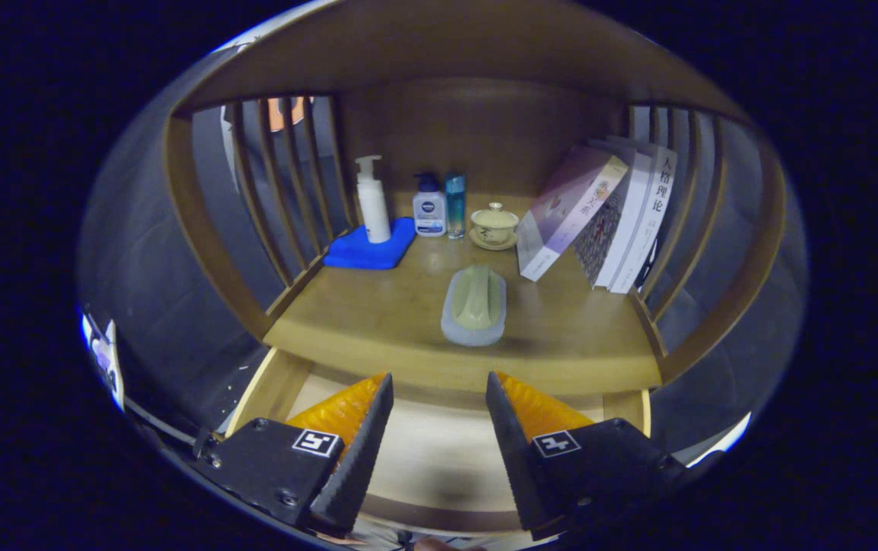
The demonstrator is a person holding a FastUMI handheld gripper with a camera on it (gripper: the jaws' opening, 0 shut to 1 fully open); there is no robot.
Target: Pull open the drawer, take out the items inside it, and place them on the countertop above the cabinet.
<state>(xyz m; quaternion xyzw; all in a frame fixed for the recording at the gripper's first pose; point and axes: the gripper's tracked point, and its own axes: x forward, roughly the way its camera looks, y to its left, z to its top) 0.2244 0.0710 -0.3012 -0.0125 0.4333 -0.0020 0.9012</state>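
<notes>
My gripper (439, 380) is open, with nothing between its fingers. It hovers over the pulled-out drawer (439, 451), whose pale wooden bottom shows bare between and below the fingers. Just beyond the fingertips runs the front edge of the wooden countertop (377, 314). A pale green oblong item in a clear wrapper (474, 304) lies on the countertop near that edge, straight ahead of the fingers and apart from them.
At the back of the countertop stand a white pump bottle (372, 200) on a blue cloth (368, 246), a small white bottle (429, 208), a teal bottle (455, 203) and a lidded cup on a saucer (494, 226). Books (622, 214) lean at the right. Wooden slats (285, 191) wall both sides.
</notes>
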